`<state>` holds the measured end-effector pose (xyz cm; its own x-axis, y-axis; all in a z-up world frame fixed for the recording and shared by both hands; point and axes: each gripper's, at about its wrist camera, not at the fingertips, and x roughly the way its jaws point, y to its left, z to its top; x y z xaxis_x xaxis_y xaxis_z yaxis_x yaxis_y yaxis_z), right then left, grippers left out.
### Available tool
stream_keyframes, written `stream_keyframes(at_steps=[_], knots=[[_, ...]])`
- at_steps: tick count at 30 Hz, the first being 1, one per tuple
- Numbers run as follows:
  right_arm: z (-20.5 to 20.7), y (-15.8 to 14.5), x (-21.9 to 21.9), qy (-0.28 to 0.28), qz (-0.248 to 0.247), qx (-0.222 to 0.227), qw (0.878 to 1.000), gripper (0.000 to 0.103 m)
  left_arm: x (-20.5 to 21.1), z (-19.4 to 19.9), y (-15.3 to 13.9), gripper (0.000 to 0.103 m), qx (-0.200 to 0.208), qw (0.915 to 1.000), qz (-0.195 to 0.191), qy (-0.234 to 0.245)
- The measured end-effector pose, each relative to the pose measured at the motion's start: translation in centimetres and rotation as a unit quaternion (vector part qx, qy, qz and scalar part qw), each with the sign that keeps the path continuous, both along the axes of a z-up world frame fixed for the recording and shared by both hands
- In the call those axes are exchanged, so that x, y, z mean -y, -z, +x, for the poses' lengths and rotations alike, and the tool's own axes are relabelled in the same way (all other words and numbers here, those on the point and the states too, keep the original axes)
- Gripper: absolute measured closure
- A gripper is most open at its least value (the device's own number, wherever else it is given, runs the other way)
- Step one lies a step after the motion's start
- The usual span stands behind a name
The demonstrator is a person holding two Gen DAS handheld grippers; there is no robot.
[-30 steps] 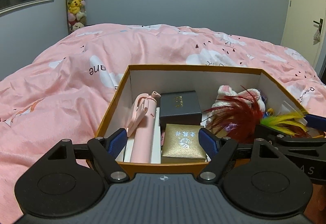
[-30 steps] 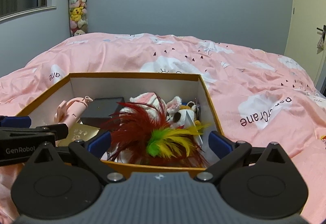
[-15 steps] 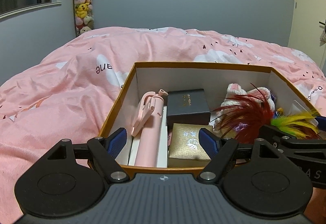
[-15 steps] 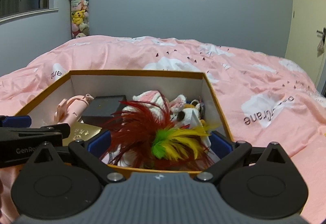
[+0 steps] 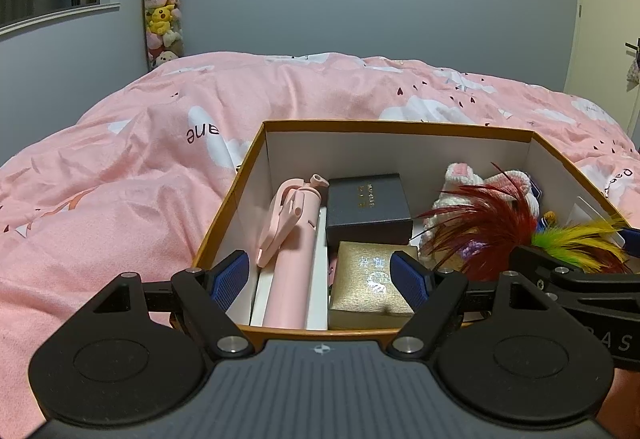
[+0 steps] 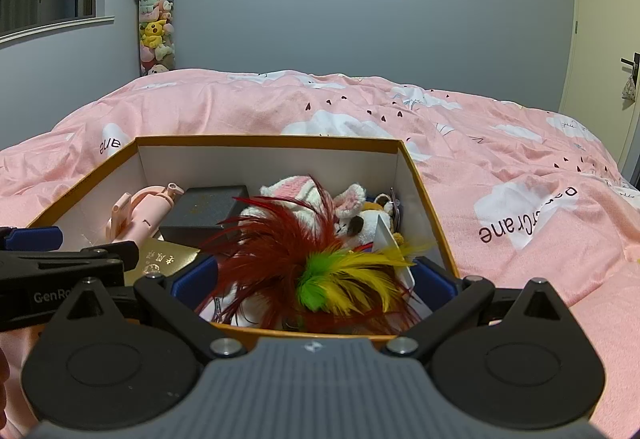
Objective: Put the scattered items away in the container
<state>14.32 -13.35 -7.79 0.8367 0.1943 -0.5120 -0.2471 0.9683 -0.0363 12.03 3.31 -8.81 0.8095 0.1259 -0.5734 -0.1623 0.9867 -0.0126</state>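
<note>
plush toys: my feather toy covers them, lower centre
gold box: my left claw's arm hides its lower left

Your right claw hangs spread wide over the near edge of the box on the pink bed, empty. Feather toy lies between the fingers, probably untouched. Behind it: plush toys, dark case, gold case. Your left claw pokes in at left.
</note>
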Motion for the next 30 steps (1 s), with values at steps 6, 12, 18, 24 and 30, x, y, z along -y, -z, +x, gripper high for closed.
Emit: stream_keyframes(at_steps=[6, 12, 18, 24, 30], knots=[[0.02, 0.03, -0.02, 0.000, 0.000, 0.000, 1.000, 0.000, 0.01, 0.20, -0.10, 0.012, -0.009, 1.0000, -0.001, 0.002], [0.02, 0.04, -0.01, 0.000, 0.000, 0.000, 1.000, 0.000, 0.01, 0.27, -0.08, 0.012, -0.011, 0.9999, -0.001, 0.002], [-0.05, 0.07, 0.04, 0.000, 0.001, 0.002, 1.000, 0.000, 0.02, 0.32, -0.08, 0.012, -0.014, 0.9999, -0.001, 0.000], [-0.05, 0.07, 0.05, -0.001, 0.001, 0.002, 1.000, 0.000, 0.02, 0.35, -0.06, 0.012, -0.014, 0.9999, 0.000, 0.000], [-0.07, 0.07, 0.05, 0.000, 0.001, 0.002, 1.000, 0.000, -0.02, 0.37, -0.03, 0.012, -0.014, 0.9999, 0.000, 0.001]])
